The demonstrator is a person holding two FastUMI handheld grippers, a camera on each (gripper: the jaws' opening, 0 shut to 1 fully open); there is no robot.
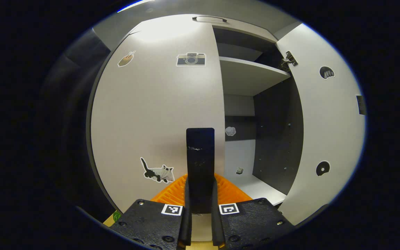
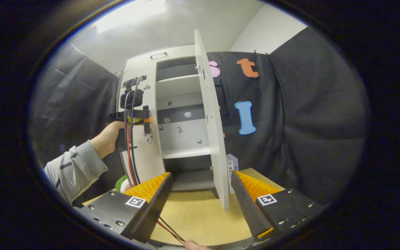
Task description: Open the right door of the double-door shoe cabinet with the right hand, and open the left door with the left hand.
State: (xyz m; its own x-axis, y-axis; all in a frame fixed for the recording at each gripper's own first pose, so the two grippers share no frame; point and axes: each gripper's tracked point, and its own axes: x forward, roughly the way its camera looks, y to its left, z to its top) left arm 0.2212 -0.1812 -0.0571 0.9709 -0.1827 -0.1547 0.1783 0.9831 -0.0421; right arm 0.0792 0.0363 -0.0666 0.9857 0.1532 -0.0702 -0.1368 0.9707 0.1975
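Note:
The white shoe cabinet point(image 2: 172, 52) stands on a wooden table. Its right door point(image 2: 211, 114) is swung wide open and shows edge-on in the right gripper view; the left gripper view shows its inner face point(image 1: 325, 121). The left door point(image 1: 158, 111), with camera and cat stickers, looks closed or nearly so. My left gripper point(image 1: 200, 178) is shut on the black upright handle point(image 1: 200, 149) at that door's free edge; it also appears, held by a hand, at the left door point(image 2: 147, 119). My right gripper point(image 2: 200, 175) is open, its fingers on either side of the right door's lower edge, not touching it.
Inside the cabinet are white shelves point(image 1: 248, 73) and a dark side wall point(image 1: 276, 139). A sleeved arm point(image 2: 78, 163) reaches in from the left with red and black cables point(image 2: 130, 163) hanging. A small white box point(image 2: 233, 163) sits beside the cabinet on the table point(image 2: 200, 215).

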